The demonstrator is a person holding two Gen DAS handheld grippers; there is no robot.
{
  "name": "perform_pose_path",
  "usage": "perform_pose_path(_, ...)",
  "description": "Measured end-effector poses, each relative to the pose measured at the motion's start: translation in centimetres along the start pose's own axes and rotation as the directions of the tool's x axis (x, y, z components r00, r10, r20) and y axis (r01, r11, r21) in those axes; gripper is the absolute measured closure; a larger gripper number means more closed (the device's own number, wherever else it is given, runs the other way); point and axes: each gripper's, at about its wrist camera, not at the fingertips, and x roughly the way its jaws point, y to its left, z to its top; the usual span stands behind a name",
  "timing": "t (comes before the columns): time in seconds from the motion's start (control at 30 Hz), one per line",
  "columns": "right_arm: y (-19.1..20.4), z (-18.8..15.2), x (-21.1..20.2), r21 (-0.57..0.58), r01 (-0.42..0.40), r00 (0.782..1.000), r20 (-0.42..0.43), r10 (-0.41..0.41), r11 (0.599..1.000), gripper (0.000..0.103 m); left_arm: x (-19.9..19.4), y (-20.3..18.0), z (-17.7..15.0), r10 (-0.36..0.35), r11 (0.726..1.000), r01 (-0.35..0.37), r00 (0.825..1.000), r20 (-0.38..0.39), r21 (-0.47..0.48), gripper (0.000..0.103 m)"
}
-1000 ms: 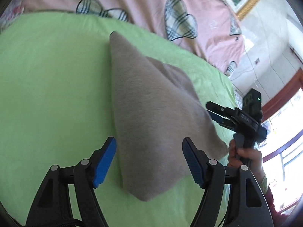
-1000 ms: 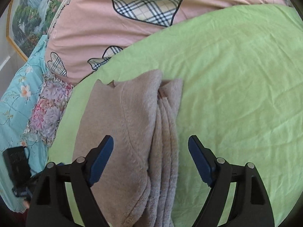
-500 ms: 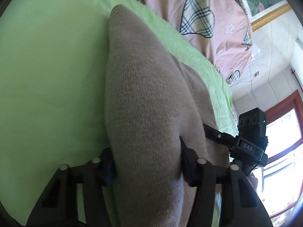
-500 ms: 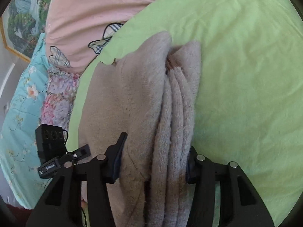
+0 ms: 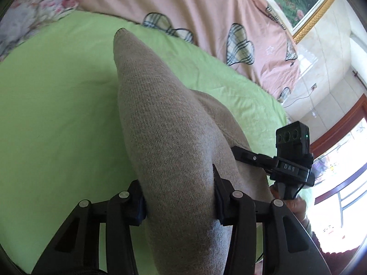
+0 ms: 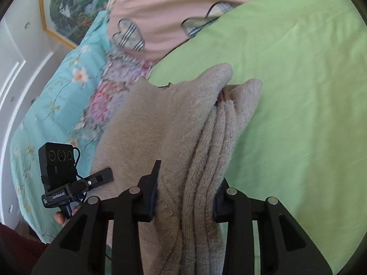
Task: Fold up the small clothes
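Both grippers, open a second earlier, had clamped the beige sweater point(image 5: 169, 142) on the green sheet point(image 5: 57, 114): left gripper point(image 5: 179, 197), right gripper point(image 6: 185, 194). Only the right view showed stacked folds.

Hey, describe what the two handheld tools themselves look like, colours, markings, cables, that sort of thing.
Both tools are matte black, with angular linkage arms and silver pivot bolts. The left tool and right tool carry blue fingertip pads. Each has a boxy black camera module with three lenses and a thin black cable; one body reads "GenRobot.AI". A dark red sleeve shows.
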Motion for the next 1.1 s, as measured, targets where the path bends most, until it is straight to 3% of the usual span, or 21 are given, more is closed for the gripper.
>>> perform_pose_path(0.13, -0.4, -2.0, 2.9, 0.024, 0.031, 0.998, -0.050, -0.030, 0.999, 0.062, 1.3, 3.6, -3.1, 0.043, 0.997, -0.047, 0.997, -0.066, -0.066, 0.048)
perform_pose_path(0.2, -0.4, -2.0, 2.6, 0.038, 0.036, 0.998, -0.055, -0.034, 0.999, 0.053, 0.8, 4.1, -3.5, 0.015, 0.995, -0.018, 0.999, -0.038, -0.094, 0.045)
perform_pose_path(0.27, 0.0, -1.8, 2.0, 0.019, 0.104, 0.993, -0.064, -0.103, 0.994, 0.035, 0.2, 4.3, -3.3, 0.001, 0.994, -0.002, 1.000, -0.006, -0.112, 0.043)
perform_pose_path(0.3, 0.2, -1.7, 1.5, 0.005, 0.136, 0.989, -0.055, -0.136, 0.991, 0.033, 0.0, 4.6, -3.1, -0.003, 0.993, 0.003, 1.000, 0.001, -0.121, 0.040)
perform_pose_path(0.47, 1.8, 0.6, -1.1, -0.038, 0.238, 0.969, 0.070, -0.235, 0.971, 0.032, 0.1, 6.3, -1.1, -0.032, 0.980, 0.038, 0.999, 0.034, -0.198, 0.034)
perform_pose_path(0.6, 2.6, 3.4, 0.7, -0.085, 0.221, 0.974, 0.068, -0.216, 0.972, 0.032, 0.8, 7.7, 0.6, -0.029, 0.968, 0.041, 0.998, 0.052, -0.249, 0.028)
perform_pose_path(0.63, 2.8, 4.0, 1.6, -0.096, 0.222, 0.974, 0.056, -0.217, 0.970, 0.039, 1.2, 7.8, 0.8, -0.032, 0.965, 0.043, 0.998, 0.049, -0.260, 0.027)
perform_pose_path(0.73, 3.1, 4.9, 4.9, -0.125, 0.227, 0.973, -0.011, -0.230, 0.966, 0.084, 2.0, 7.3, 0.8, -0.018, 0.968, 0.026, 0.999, 0.035, -0.248, 0.034)
perform_pose_path(0.8, 3.5, 5.0, 4.6, -0.154, 0.231, 0.972, -0.001, -0.234, 0.961, 0.089, 1.8, 6.6, 0.6, -0.003, 0.974, 0.009, 1.000, 0.027, -0.227, 0.034)
perform_pose_path(0.87, 4.0, 4.9, 1.6, -0.162, 0.202, 0.979, 0.072, -0.193, 0.966, 0.094, 1.5, 5.8, 0.8, 0.004, 0.981, 0.001, 1.000, 0.025, -0.192, 0.032)
perform_pose_path(0.93, 3.7, 4.8, -0.4, -0.148, 0.201, 0.977, 0.106, -0.186, 0.968, 0.095, 1.9, 5.8, 1.4, 0.011, 0.984, -0.008, 1.000, 0.018, -0.179, 0.025)
perform_pose_path(1.07, 1.5, 4.3, 0.5, -0.116, 0.224, 0.974, 0.056, -0.219, 0.968, 0.095, 4.3, 7.5, 3.9, 0.060, 0.979, -0.057, 0.998, 0.007, -0.195, 0.025)
perform_pose_path(1.1, 0.8, 4.3, 1.0, -0.098, 0.219, 0.976, 0.040, -0.216, 0.971, 0.095, 4.9, 8.0, 4.7, 0.072, 0.976, -0.070, 0.997, 0.003, -0.207, 0.029)
